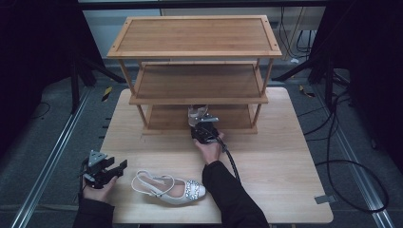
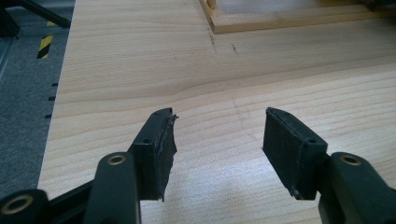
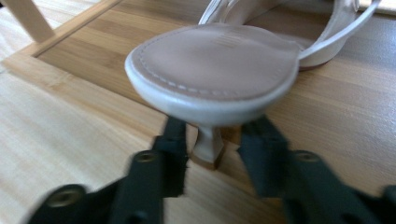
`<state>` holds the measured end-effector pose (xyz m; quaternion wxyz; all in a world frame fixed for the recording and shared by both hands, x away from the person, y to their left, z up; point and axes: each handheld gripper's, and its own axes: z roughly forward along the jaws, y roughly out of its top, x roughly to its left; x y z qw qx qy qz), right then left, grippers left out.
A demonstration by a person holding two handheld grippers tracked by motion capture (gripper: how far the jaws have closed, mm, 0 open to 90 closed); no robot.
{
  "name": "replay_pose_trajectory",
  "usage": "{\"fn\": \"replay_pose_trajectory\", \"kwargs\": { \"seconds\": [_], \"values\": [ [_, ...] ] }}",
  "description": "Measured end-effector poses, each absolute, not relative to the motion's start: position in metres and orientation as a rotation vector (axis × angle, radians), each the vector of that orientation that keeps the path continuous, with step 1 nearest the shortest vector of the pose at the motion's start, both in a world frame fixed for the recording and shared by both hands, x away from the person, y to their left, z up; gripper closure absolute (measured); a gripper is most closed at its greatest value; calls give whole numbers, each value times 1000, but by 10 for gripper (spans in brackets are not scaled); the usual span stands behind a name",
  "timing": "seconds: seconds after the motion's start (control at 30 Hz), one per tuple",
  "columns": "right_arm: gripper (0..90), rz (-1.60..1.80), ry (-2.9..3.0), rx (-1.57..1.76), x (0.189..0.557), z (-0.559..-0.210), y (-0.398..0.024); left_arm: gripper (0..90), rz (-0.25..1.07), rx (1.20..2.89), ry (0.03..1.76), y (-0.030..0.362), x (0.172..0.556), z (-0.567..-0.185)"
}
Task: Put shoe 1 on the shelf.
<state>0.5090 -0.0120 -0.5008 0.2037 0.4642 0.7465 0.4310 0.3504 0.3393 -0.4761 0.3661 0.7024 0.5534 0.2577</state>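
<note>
Overhead, the right gripper [image 1: 203,124] sits at the shoe rack's [image 1: 197,97] bottom shelf front edge, where a heeled sandal [image 1: 197,114] stands. Another sandal [image 1: 168,186] lies near the desk's [image 1: 285,156] front edge, with the left gripper [image 1: 114,167] at its front-left corner. Left gripper view: jaws wide apart over bare desk. Right gripper view: jaws apart, flanking the sandal's heel [image 3: 208,145] without pressing.

The table [image 1: 285,156] is pale, matt wood with fine grain. The shelf rack [image 1: 195,35] is warmer wood with a soft sheen. The shoe [image 1: 168,187] at 6 o'clock looks like smooth, glossy leather with glittering stones on the toe. The left tool [image 2: 217,135] has matt black, rough-edged pads [image 2: 161,149].
</note>
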Motion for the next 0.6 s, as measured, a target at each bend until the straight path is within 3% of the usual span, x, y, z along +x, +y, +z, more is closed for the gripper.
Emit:
{"fn": "replay_pose_trajectory", "kwargs": {
  "seconds": [0.27, 0.6],
  "values": [
    [424, 1265, 2133, 1186, 470, -478, -47, 417, 664, 1809, 1418, 338, 350, -475],
    [426, 1432, 2251, 990, 405, -450, -83, 419, 656, 1803, 1394, 337, 347, -471]
  ]
}}
